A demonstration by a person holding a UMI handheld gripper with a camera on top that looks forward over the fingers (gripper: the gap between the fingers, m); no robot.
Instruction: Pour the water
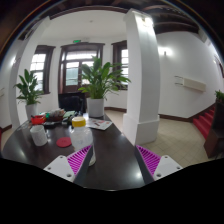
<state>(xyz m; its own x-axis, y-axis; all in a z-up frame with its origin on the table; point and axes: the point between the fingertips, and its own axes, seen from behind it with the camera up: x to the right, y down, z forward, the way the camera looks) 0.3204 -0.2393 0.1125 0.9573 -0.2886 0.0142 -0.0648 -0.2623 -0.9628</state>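
i hold my gripper (112, 160) low over a dark round table (110, 150), its two fingers spread apart with nothing between them, the purple pads (80, 157) facing each other across an empty gap

the things i would need for pouring sit at about ten to eleven o'clock from the fingers, well beyond the tips: a white cup (39, 135) standing upright near the table's far left edge, a flat red disc (64, 142), perhaps a coaster or lid, just to its right, and a yellow-topped container (79, 122) farther back near twelve o'clock. a red object (38, 119) stands behind the cup. which of these holds the water i cannot tell

the cup looks plain and small, its long axis vertical. my judgement: the reach has not begun, and i would have to swing left and forward to bring the fingers around any vessel

beyond the table stand a white column (142, 80) and leafy potted plants (98, 85) by windows
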